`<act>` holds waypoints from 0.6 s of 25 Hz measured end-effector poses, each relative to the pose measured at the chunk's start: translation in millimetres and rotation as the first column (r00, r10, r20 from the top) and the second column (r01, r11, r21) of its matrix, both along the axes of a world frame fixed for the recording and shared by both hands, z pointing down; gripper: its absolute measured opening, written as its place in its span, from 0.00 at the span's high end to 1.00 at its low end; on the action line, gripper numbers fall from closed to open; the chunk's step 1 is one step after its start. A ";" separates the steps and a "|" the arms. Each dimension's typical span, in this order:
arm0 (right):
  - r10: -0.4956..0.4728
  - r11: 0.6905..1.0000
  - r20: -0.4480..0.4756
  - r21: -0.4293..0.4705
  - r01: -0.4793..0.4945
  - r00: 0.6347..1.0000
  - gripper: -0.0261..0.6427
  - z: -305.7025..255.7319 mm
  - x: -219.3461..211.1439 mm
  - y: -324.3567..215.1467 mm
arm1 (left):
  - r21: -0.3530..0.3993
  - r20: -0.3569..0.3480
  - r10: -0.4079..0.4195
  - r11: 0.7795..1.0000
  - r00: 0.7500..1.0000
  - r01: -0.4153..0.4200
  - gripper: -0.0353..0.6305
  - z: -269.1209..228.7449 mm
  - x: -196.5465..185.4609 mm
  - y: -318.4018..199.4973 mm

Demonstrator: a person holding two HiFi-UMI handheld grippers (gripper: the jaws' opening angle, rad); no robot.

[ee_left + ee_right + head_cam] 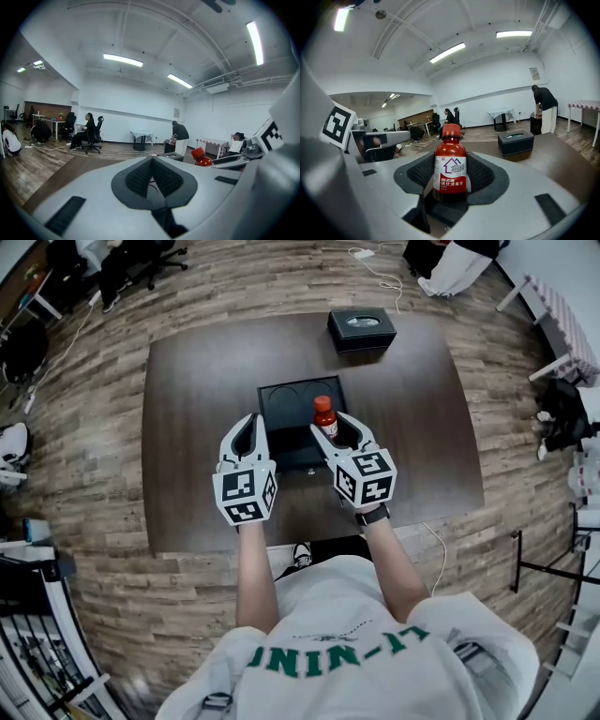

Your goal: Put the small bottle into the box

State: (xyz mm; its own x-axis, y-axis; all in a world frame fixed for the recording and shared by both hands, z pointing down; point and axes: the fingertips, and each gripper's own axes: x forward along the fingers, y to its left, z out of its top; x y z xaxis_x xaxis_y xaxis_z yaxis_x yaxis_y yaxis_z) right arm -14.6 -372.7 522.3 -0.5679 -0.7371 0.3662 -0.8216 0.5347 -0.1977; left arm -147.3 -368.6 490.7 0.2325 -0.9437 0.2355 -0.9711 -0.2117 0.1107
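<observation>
Worktop [187,427] is dark wood with the open black box [292,432] about mid-surface. A closed tissue box [361,328] sits beyond the box, well apart. Left hand-held gripper [249,423] is over the box's left edge, pads [140,178] pressed together with nothing between them, so it's idle. Right hand-held gripper [335,427] is over the box's right half, jaws closed onto the small bottle [450,165] at its label, bottle upright, red cap up. In the head view the small bottle sits inside the box outline, right of a round recess. I can't tell whether its base is seated or hanging above the floor of the box. My read: this is the placement step, close to done. Risks from here: if I open before the base is down, it drops and tips, since it's tall and narrow. If it's off-centre to a recess it could land on the lip and lean. Nothing is bracing the box, so a jaw catching the right wall on the way out could drag it or knock the bottle over.
</observation>
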 end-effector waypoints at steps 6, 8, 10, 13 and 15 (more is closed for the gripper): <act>-0.066 0.996 -0.047 -0.059 0.063 0.997 0.62 37.6 -11.0 -5.5 | -0.030 -0.003 -0.010 0.999 1.000 0.010 0.93 23.3 -2.5 -11.1; -0.089 0.993 -0.070 -0.084 0.083 0.994 0.62 53.4 -14.3 -3.5 | -0.039 -0.005 -0.012 0.999 1.000 0.012 0.93 30.3 -2.9 -12.9; -0.111 0.989 -0.092 -0.108 0.101 0.990 0.62 69.4 -17.3 -1.2 | -0.050 -0.005 -0.015 0.999 1.000 0.015 0.93 37.8 -4.1 -13.4; -0.154 0.981 -0.128 -0.135 0.137 0.980 0.62 90.7 -22.3 2.5 | -0.072 -0.013 -0.021 0.997 1.000 0.020 0.93 49.3 -7.7 -12.0; -0.191 0.975 -0.154 -0.147 0.169 0.969 0.62 102.6 -27.4 3.5 | -0.084 -0.021 -0.025 0.996 0.999 0.024 0.93 55.1 -11.1 -12.1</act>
